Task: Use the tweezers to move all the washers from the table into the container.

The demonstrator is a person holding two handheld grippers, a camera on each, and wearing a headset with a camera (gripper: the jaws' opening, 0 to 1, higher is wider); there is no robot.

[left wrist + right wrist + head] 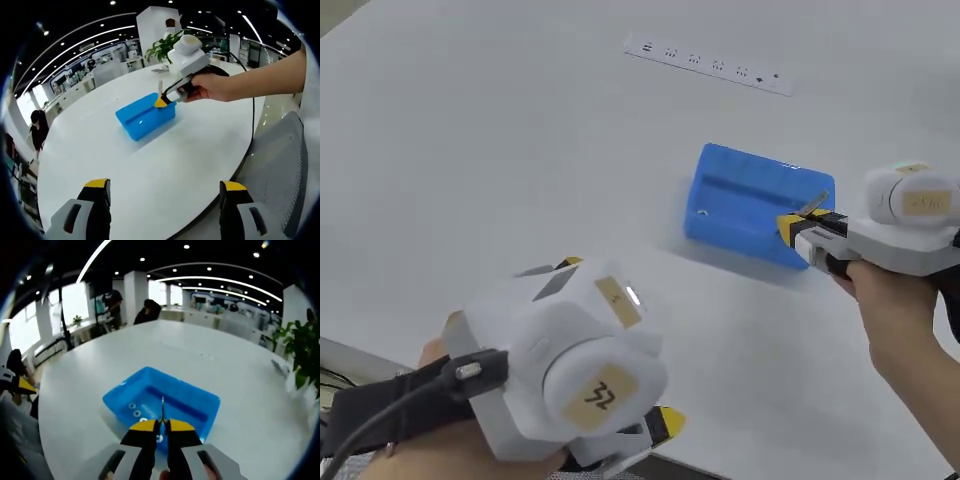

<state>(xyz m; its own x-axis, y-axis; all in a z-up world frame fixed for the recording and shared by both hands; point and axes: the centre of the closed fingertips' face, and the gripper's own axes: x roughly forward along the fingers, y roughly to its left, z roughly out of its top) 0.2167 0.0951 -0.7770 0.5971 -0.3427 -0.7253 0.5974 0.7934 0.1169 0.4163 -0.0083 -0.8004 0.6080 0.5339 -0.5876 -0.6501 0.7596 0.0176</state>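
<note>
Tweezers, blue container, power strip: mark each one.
tweezers [162,409], right gripper view, thin shaft near the tip.
blue container [740,240], head view, near outer wall.
power strip [708,65], head view, middle of its top face.

Blue container, white table, silver tweezers, yellow-tipped right tongs.

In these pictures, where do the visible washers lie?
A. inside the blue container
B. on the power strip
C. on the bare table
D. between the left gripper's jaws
A: the right gripper view shows small washers on the floor of the blue container, near the tweezers held by the right gripper.
</note>
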